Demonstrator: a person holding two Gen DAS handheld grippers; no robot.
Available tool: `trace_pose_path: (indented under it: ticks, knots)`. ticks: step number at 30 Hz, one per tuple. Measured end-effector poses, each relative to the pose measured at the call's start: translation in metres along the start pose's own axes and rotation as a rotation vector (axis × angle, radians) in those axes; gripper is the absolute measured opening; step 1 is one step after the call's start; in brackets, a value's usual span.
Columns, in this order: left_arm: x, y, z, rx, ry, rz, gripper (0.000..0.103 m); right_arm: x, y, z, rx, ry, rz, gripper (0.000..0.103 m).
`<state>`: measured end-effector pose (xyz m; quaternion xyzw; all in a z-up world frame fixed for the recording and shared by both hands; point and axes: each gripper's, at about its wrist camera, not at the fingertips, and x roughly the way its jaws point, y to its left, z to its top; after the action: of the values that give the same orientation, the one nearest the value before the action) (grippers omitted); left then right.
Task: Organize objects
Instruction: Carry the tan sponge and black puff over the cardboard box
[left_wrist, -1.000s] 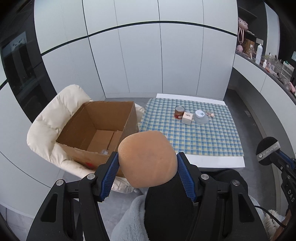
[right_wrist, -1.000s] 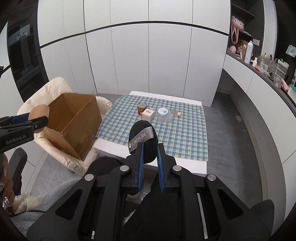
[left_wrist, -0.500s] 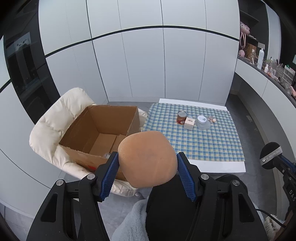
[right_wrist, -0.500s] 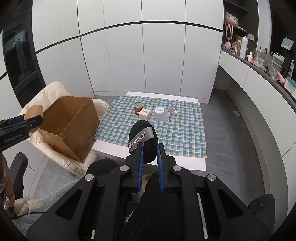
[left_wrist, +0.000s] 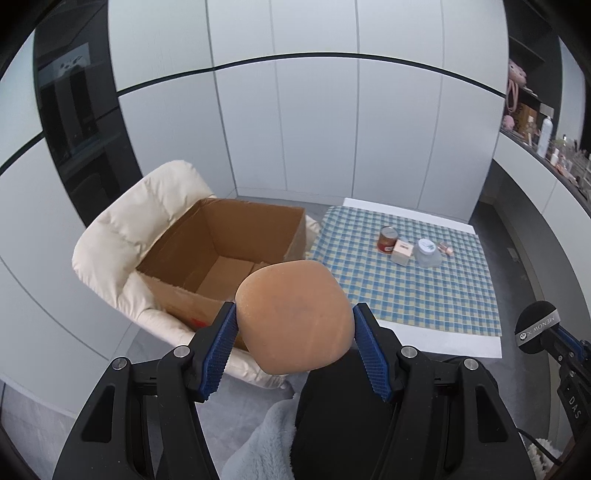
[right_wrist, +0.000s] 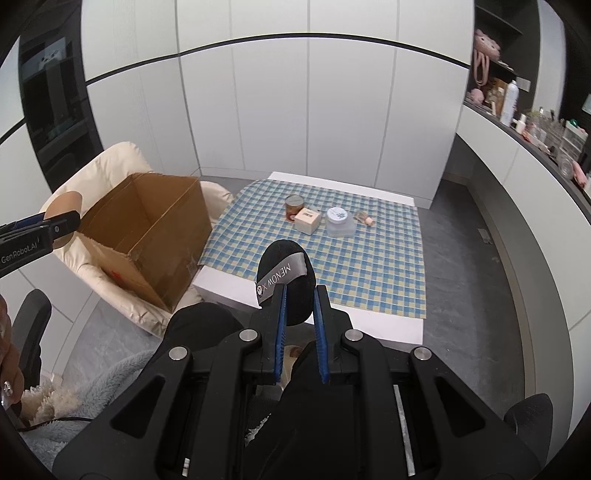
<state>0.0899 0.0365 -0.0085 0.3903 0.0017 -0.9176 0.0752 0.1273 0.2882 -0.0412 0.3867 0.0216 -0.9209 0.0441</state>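
The left gripper (left_wrist: 293, 325) is clamped on a tan sponge (left_wrist: 294, 315), its blue pads (left_wrist: 221, 341) pressed against both sides, and it holds it up in the air in front of the near edge of the open box (left_wrist: 221, 258). The box sits on a cream chair (left_wrist: 122, 236), just beside the left edge of the low table (left_wrist: 439, 338), and what shows of its floor is bare cardboard flaps. The right gripper (right_wrist: 298, 306) is closed to a narrow gap around a black puff (right_wrist: 287, 284) with a grey ribbon marked MENOW, held above the table's near edge. A blue checked cloth (right_wrist: 332, 258) covers most of the tabletop. Toward its far edge four things stand in a short row: a can (right_wrist: 293, 207) at the left, a small carton (right_wrist: 307, 220) touching or nearly touching it, a jar (right_wrist: 339, 221) with a white lid just to the right, and a little bottle (right_wrist: 364, 218) lying on its side at the end. Along the right wall a counter (right_wrist: 517, 140) holds a clutter of bottles and boxes, too small to tell apart.
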Motion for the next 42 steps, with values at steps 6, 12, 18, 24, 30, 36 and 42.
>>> trace_pose_path:
  ticks: [6, 12, 18, 24, 30, 36, 42]
  knots:
    - [0.0, 0.025, -0.006, -0.05, 0.013, 0.044, 0.064, 0.012, 0.023, 0.004, -0.058, 0.013, 0.052, 0.015]
    - [-0.004, 0.055, -0.011, -0.119, 0.024, 0.075, 0.064, 0.021, 0.052, 0.011, -0.127, 0.018, 0.114, 0.015]
    - [-0.003, 0.081, -0.02, -0.176, 0.046, 0.135, 0.064, 0.038, 0.087, 0.015, -0.197, 0.039, 0.192, 0.014]
    - [0.002, 0.112, -0.032, -0.252, 0.078, 0.195, 0.064, 0.057, 0.123, 0.014, -0.266, 0.074, 0.259, 0.014]
    - [0.007, 0.134, -0.041, -0.293, 0.099, 0.24, 0.064, 0.071, 0.149, 0.013, -0.313, 0.101, 0.304, 0.015]
    - [0.016, 0.149, -0.045, -0.323, 0.124, 0.265, 0.064, 0.085, 0.167, 0.011, -0.345, 0.128, 0.331, 0.014]
    - [0.028, 0.156, -0.04, -0.335, 0.133, 0.267, 0.064, 0.096, 0.177, 0.015, -0.365, 0.139, 0.334, 0.014]
